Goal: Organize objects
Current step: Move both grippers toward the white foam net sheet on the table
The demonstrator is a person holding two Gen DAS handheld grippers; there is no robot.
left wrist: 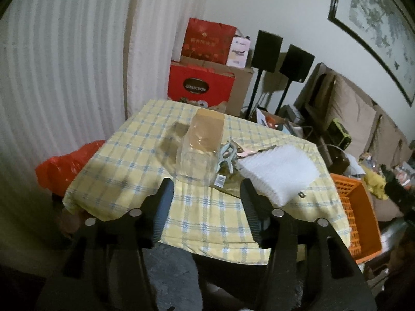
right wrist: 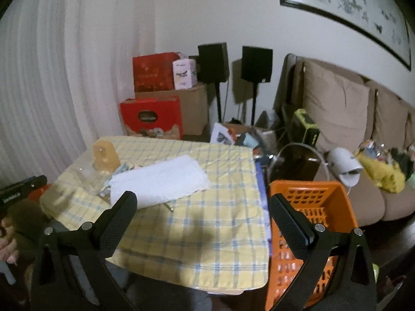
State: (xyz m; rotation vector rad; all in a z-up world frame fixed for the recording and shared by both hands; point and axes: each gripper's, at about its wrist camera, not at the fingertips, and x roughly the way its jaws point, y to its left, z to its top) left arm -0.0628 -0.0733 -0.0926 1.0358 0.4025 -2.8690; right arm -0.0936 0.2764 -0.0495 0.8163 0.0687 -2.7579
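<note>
The surface (right wrist: 207,233), covered with a yellow checked cloth, carries nearly everything that the task seems to concern, so the tidying looks barely begun or no more than partly done. The orange basket (right wrist: 308,199) stands just beside the surface's right edge; something pale shows through its slotted wall low down, but I cannot tell what lies in it. On the cloth the folded white towel (left wrist: 280,173) lies flat, and touching its left edge is a small heap of clips and pegs (left wrist: 228,155), too blurred to count. Against that heap stands the clear plastic jar (left wrist: 199,155) with an amber top, upright and right in front of the left gripper (left wrist: 207,194), whose fingers stand part open around empty air, short of the jar. The right gripper (right wrist: 205,207) hangs over the near edge, fingers spread wide and holding nothing. By my judgement jar, clips and towel all remain to be put away.
</note>
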